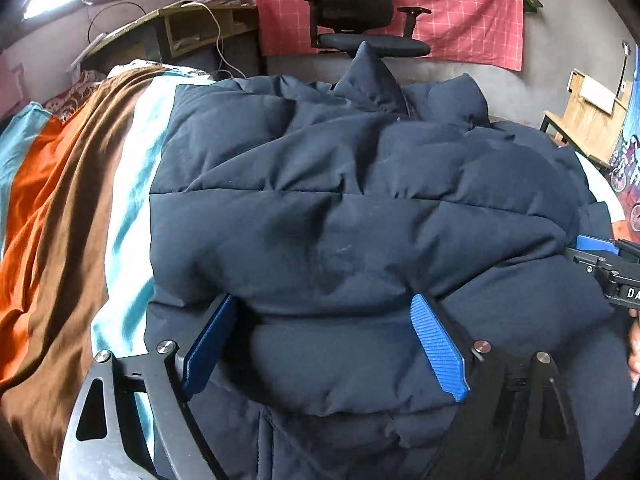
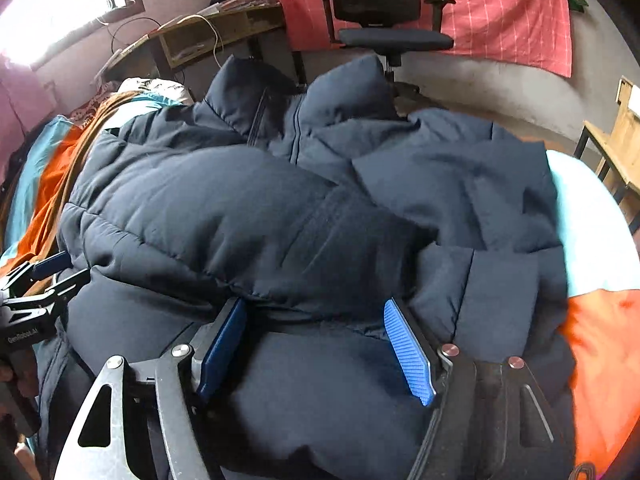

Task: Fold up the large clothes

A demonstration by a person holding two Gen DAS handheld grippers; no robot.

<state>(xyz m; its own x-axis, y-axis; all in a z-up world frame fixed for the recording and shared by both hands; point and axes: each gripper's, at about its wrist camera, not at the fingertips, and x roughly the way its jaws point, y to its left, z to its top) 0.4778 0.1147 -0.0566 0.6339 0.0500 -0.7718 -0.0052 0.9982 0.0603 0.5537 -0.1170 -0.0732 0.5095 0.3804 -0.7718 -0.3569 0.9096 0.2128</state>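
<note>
A big dark navy puffer jacket (image 1: 340, 200) lies on the bed, its sleeves folded over the body and its collar at the far end. It also fills the right wrist view (image 2: 280, 208). My left gripper (image 1: 324, 304) is open, its blue fingers (image 1: 438, 344) spread over the jacket's near part with the tips at the edge of a folded layer. My right gripper (image 2: 316, 304) is open the same way, its blue fingers (image 2: 410, 352) resting on the jacket further right. Each gripper shows at the edge of the other's view.
The bed has a striped sheet (image 1: 60, 208) in orange, brown, teal and white. A black office chair (image 1: 356, 12) stands beyond the bed before a red cloth on the wall. A wooden desk (image 1: 192, 28) is at the back left and a wooden bench (image 1: 588, 120) at the right.
</note>
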